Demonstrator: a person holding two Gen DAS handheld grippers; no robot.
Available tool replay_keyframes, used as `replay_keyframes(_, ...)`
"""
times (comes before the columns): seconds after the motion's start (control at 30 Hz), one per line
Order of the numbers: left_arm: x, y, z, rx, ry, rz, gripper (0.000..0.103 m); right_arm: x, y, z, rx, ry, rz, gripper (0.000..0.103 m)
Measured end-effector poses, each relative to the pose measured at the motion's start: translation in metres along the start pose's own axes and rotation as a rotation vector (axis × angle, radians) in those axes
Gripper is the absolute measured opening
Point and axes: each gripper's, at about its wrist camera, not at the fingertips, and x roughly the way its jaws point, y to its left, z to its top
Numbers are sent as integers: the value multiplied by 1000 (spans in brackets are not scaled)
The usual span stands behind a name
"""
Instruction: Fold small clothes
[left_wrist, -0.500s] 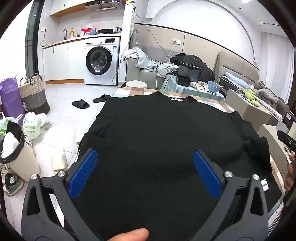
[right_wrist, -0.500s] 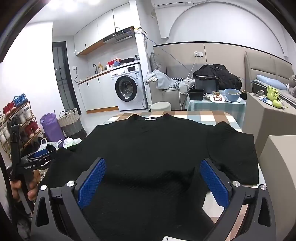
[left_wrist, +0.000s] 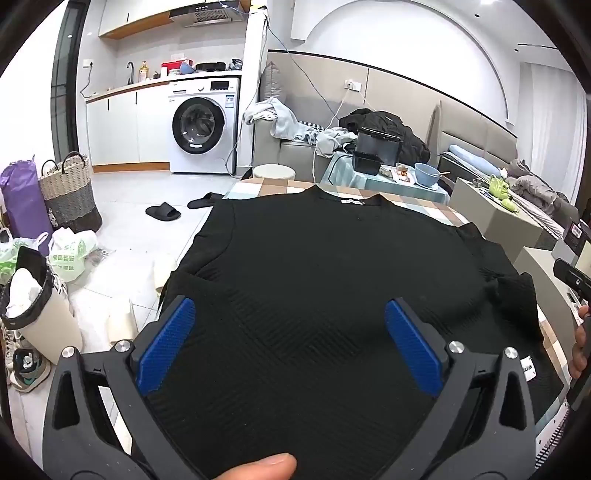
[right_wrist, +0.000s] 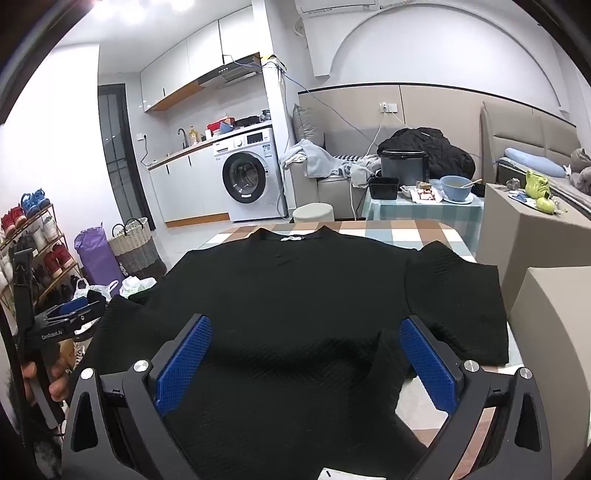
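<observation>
A black top (left_wrist: 314, 280) lies flat on the checked table (right_wrist: 399, 232), collar at the far edge, long axis running toward the near edge; the left gripper (left_wrist: 290, 332) and right gripper (right_wrist: 304, 354) hover released, holding nothing; only the right view shows the right sleeve (right_wrist: 458, 306) whole; the hem is cut off.

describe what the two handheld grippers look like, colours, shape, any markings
Both match: the left gripper and right gripper have black plastic bodies with triangular cut-outs, silver round screw heads at the joints, and two flat fingers faced with blue cross-hatched pads. Seen from the right wrist view, the left unit's side bears small white lettering, too blurred to read surely. No cables show.
</observation>
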Motion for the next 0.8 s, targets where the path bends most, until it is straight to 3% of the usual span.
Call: replay_keyframes(0.8,-14,-14,3,14,-10,-14,102,-14,5,10,-5,-23,-18,103)
